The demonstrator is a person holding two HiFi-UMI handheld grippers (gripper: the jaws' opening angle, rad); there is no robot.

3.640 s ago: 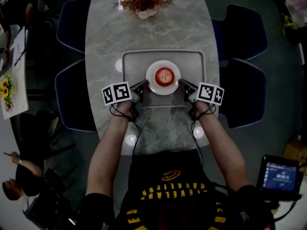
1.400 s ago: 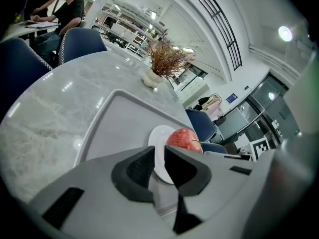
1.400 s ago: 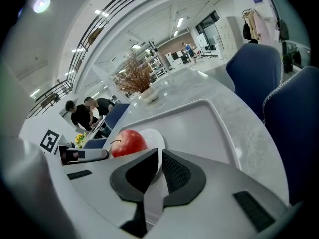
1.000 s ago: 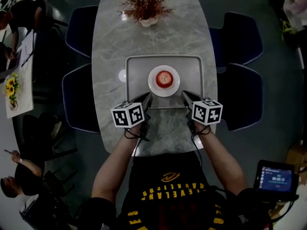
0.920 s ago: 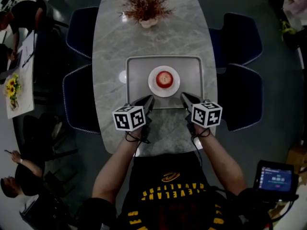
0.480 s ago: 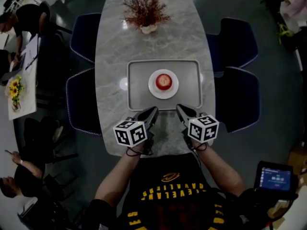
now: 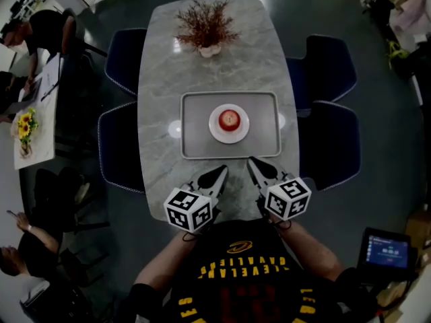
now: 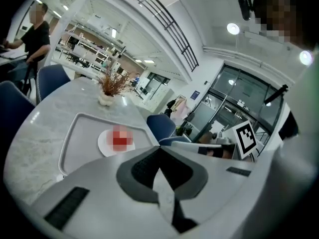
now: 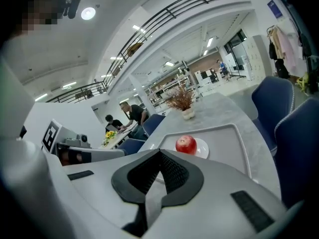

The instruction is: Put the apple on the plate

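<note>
Item 1, apple (image 7: 229, 119): red, upright, on the middle of the white plate (image 7: 217, 128). Your right gripper view shows it whole (image 9: 186, 144) on that plate (image 9: 202, 149).

Item 2, plate: round, white, in the centre of the grey tray (image 7: 195, 130). Bare tray floor shows all round it.

Item 3, tray: rectangular with a raised rim, lying mid-table on the grey marbled table (image 7: 215, 66). Its long side faces you.

Item 4, your left gripper (image 7: 222, 171): over the near table edge, just short of the tray's near rim, pointing toward the tray. Its own view (image 8: 159, 148) shows the two jaws meeting at the tip with nothing between them. Its marker cube (image 7: 188, 210) sits close to your chest.

Item 5, your right gripper (image 7: 251, 161): beside the left one, also short of the tray and well apart from the apple. Its own view (image 9: 160, 152) shows the jaws pressed together and empty. Marker cube (image 7: 288, 198) behind it.

Item 6, dried reddish plant (image 7: 205, 29) in a small pale pot, at the far end of the table.

Item 7, four blue chairs: two on the left side (image 7: 118, 143), two on the right (image 7: 330, 147).

Item 8, side table with sunflowers (image 7: 25, 123), far left, people seated by it.

Item 9, lit screen (image 7: 385, 251), lower right.
</note>
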